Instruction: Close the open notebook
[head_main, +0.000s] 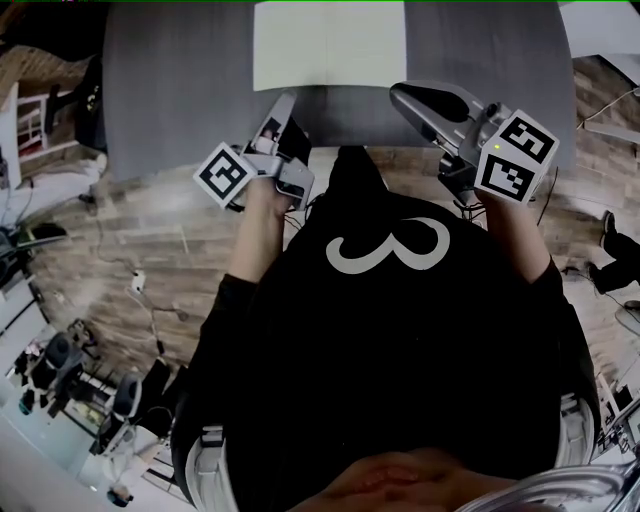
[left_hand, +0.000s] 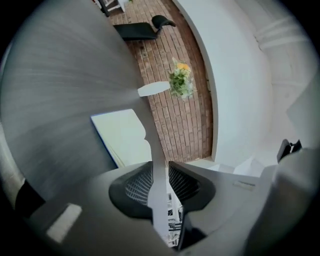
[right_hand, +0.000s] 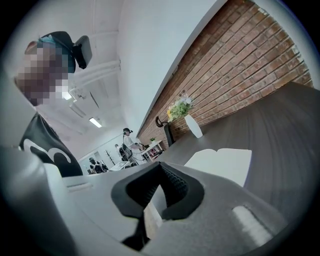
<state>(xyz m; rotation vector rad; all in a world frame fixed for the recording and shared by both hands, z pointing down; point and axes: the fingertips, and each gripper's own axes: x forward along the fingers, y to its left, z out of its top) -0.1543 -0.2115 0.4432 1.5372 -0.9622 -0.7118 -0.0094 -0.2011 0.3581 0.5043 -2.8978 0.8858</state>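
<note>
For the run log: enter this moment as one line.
notebook: open, flat on grey table | left tongs: slightly apart, empty, short of notebook | right tongs: shut, empty, short of notebook | closing: not done

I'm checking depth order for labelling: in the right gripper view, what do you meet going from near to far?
Grey right gripper with black ribbed pads → open white notebook on the dark grey table → white vase of yellow and white flowers → people standing far down the room.
</note>
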